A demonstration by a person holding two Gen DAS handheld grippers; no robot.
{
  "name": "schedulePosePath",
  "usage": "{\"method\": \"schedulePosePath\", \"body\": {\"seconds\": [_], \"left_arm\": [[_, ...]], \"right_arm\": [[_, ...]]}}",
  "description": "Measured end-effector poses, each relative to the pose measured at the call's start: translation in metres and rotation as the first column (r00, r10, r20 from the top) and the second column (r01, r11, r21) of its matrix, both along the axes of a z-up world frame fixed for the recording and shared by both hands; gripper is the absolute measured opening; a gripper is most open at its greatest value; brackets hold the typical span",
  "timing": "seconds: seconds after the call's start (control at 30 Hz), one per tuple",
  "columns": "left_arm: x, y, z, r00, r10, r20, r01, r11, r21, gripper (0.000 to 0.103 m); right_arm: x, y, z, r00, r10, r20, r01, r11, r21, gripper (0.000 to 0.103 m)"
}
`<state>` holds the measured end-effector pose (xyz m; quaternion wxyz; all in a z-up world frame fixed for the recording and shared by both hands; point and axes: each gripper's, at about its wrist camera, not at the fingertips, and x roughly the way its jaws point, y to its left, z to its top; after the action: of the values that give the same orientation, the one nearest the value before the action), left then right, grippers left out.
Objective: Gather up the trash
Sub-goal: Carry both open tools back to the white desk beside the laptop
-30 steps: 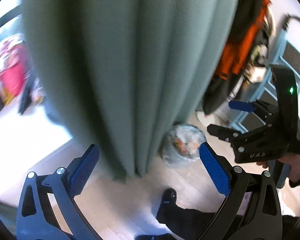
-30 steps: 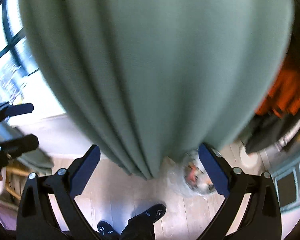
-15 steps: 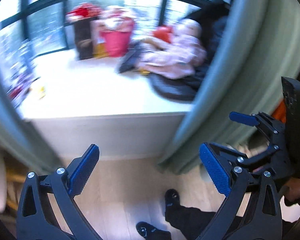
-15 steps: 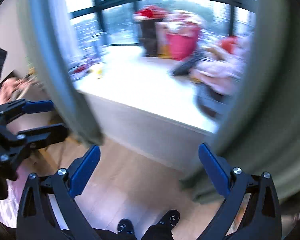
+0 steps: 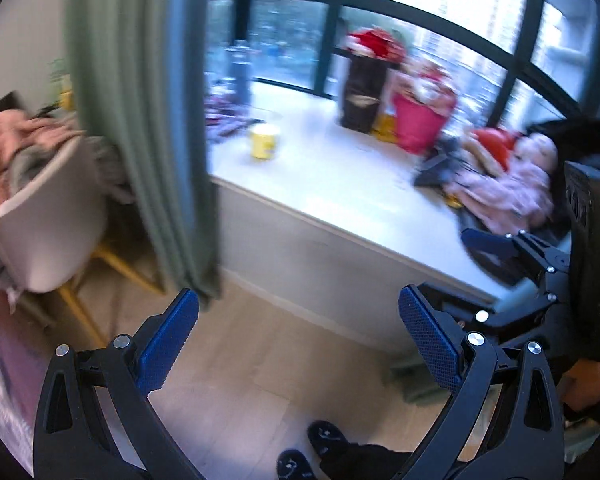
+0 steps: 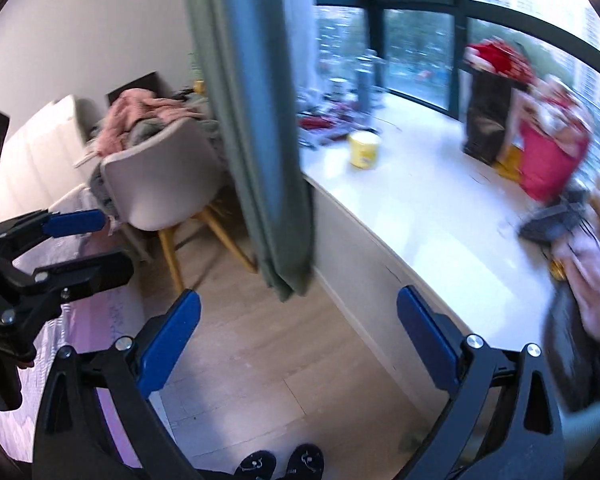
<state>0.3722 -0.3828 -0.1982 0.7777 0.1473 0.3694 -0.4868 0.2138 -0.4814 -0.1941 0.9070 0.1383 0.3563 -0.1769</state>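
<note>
A yellow cup (image 5: 265,141) stands on the white window ledge (image 5: 340,192), also in the right wrist view (image 6: 365,149). My left gripper (image 5: 299,332) is open and empty, held over the wooden floor well short of the ledge. My right gripper (image 6: 299,330) is open and empty too. Each gripper shows in the other's view, the right one (image 5: 512,264) at the right edge, the left one (image 6: 72,240) at the left edge. No trash bag is in view.
A green curtain (image 6: 260,128) hangs at the ledge's left end. A grey chair (image 6: 160,176) piled with clothes stands left of it. A dark bag (image 5: 360,96), a pink bag (image 5: 418,124) and clothes (image 5: 512,184) lie on the ledge. My feet (image 6: 280,464) are below.
Both views have swung left, from the curtain and a trash bag on the floor to the window ledge, then on to the chair. Both grippers stayed open.
</note>
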Motion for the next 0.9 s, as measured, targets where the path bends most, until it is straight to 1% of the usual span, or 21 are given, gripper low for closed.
{"method": "schedulePosePath", "body": {"seconds": [0.03,0.07,0.1,0.17,0.2,0.3,0.4,0.47,0.5,0.57,0.6,0.63,0.77,0.83,0.9], "left_arm": [[0.004,0.003,0.001,0.999,0.031,-0.007,-0.031,1.000,-0.002,0.097],[0.011,0.009,0.005,0.996,0.081,-0.026,-0.082,0.997,-0.015,0.097],[0.016,0.015,0.008,0.991,0.125,-0.037,-0.126,0.992,-0.027,0.097],[0.025,0.033,0.014,0.973,0.229,-0.039,-0.230,0.972,-0.042,0.097],[0.027,0.040,0.016,0.963,0.267,-0.040,-0.268,0.962,-0.047,0.097],[0.034,0.072,0.020,0.917,0.398,-0.039,-0.399,0.916,-0.050,0.097],[0.040,0.099,0.022,0.878,0.477,-0.036,-0.478,0.877,-0.039,0.097],[0.047,0.122,0.023,0.844,0.536,-0.032,-0.537,0.843,-0.038,0.097],[0.050,0.132,0.023,0.831,0.555,-0.034,-0.556,0.830,-0.039,0.097],[0.062,0.159,0.024,0.794,0.607,-0.030,-0.608,0.793,-0.046,0.097],[0.067,0.169,0.024,0.781,0.623,-0.028,-0.624,0.780,-0.049,0.097],[0.077,0.185,0.023,0.761,0.649,-0.023,-0.649,0.759,-0.051,0.097],[0.109,0.235,0.022,0.711,0.703,-0.018,-0.703,0.709,-0.061,0.097],[0.127,0.258,0.022,0.693,0.721,-0.013,-0.720,0.691,-0.064,0.097],[0.146,0.279,0.023,0.680,0.733,0.000,-0.731,0.678,-0.075,0.097]], "right_arm": [[0.007,-0.001,0.001,1.000,0.024,0.001,-0.024,1.000,0.003,0.096],[0.014,-0.002,0.003,0.999,0.051,0.002,-0.051,0.999,0.007,0.096],[0.023,-0.003,0.007,0.995,0.098,0.007,-0.098,0.995,0.007,0.096],[0.036,-0.002,0.012,0.985,0.170,0.011,-0.169,0.985,-0.014,0.096],[0.045,0.000,0.016,0.976,0.219,0.016,-0.219,0.976,-0.025,0.096],[0.066,0.008,0.022,0.950,0.311,0.025,-0.310,0.950,-0.027,0.096],[0.090,0.022,0.029,0.924,0.380,0.041,-0.380,0.925,-0.014,0.096],[0.106,0.033,0.033,0.909,0.414,0.055,-0.415,0.910,-0.005,0.096],[0.116,0.042,0.036,0.898,0.436,0.063,-0.437,0.899,0.002,0.096],[0.138,0.063,0.039,0.873,0.481,0.078,-0.483,0.876,0.008,0.096],[0.146,0.070,0.041,0.865,0.495,0.081,-0.498,0.867,0.009,0.096],[0.154,0.080,0.043,0.854,0.513,0.084,-0.515,0.857,0.007,0.096],[0.200,0.127,0.048,0.816,0.573,0.083,-0.574,0.819,-0.003,0.096],[0.221,0.144,0.052,0.804,0.588,0.087,-0.591,0.807,0.008,0.096],[0.244,0.166,0.057,0.787,0.610,0.094,-0.612,0.791,-0.002,0.096]]}}
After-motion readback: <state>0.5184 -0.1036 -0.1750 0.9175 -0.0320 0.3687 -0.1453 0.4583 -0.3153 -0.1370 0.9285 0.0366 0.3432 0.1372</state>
